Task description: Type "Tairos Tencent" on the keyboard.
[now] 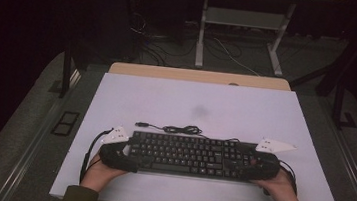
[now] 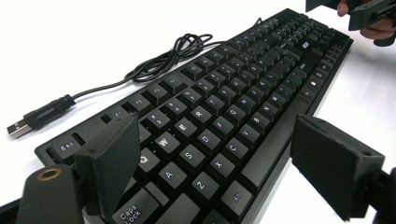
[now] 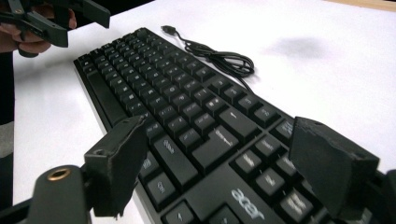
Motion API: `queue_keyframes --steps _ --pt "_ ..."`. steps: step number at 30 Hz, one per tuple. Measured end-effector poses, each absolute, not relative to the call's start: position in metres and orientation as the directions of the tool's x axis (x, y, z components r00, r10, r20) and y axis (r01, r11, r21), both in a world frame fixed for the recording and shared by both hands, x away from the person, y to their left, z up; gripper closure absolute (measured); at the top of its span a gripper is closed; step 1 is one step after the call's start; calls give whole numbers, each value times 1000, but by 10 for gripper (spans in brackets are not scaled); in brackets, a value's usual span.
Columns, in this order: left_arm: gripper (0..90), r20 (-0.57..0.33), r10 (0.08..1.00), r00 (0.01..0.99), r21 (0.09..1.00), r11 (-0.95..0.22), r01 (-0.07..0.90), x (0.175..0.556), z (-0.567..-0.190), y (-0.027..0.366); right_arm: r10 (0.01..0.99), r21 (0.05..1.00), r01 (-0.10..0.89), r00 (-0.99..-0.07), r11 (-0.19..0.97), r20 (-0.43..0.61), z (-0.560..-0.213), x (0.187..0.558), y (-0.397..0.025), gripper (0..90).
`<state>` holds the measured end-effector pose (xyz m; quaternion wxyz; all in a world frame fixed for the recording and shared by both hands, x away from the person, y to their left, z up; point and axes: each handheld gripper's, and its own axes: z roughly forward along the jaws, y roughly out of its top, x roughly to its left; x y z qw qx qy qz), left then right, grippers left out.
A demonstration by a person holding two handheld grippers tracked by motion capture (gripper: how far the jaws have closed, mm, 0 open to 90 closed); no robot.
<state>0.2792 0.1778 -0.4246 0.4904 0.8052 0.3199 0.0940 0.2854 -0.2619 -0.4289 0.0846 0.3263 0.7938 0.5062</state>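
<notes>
- Straddling the two short ends of the black keyboard [image 1: 188, 155] with my grippers; it lies flat near the front edge of the white bench [image 1: 245, 112], long axis running left-right across me.
- My left gripper [image 1: 123, 156] sits at the Esc/Caps Lock end, my right gripper [image 1: 260, 165] at the numpad end; each hand is nearest its own end, keyboard between them.
- Left gripper view: jaws spread wide, one pad over the Q/Caps Lock corner, the other out past the front edge by the Alt key; looks like nothing is clamped, contact with the keys I can't tell.
- Right gripper view: jaws also wide, spanning the numpad end of the keyboard [image 3: 187, 112] front to back, holding nothing.
- USB cable [image 1: 176, 128] lies loosely coiled behind the keyboard, its plug [image 2: 21, 127] free on the bench.
- Judgement: closing across the keyboard's depth at both ends comes next; both openings look wide enough.
</notes>
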Motion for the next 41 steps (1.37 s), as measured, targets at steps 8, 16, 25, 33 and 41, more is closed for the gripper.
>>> queue_keyframes --steps 8,16,25,33,41 --pt "116 -144 615 775 846 -330 419 279 -425 177 622 862 432 -760 266 189 -432 277 -281 142" --pt "28 -119 625 771 848 -341 407 278 -424 174 644 860 441 -742 258 187 -436 269 -298 120" --pt "0 -112 645 756 843 -342 416 279 -423 176 649 859 448 -735 247 197 -438 266 -305 119" --pt "0 -118 645 755 841 -340 422 280 -424 177 649 855 458 -732 245 207 -440 267 -305 120" --pt "0 -122 639 759 843 -338 419 280 -424 177 646 860 452 -734 237 208 -439 266 -305 119"
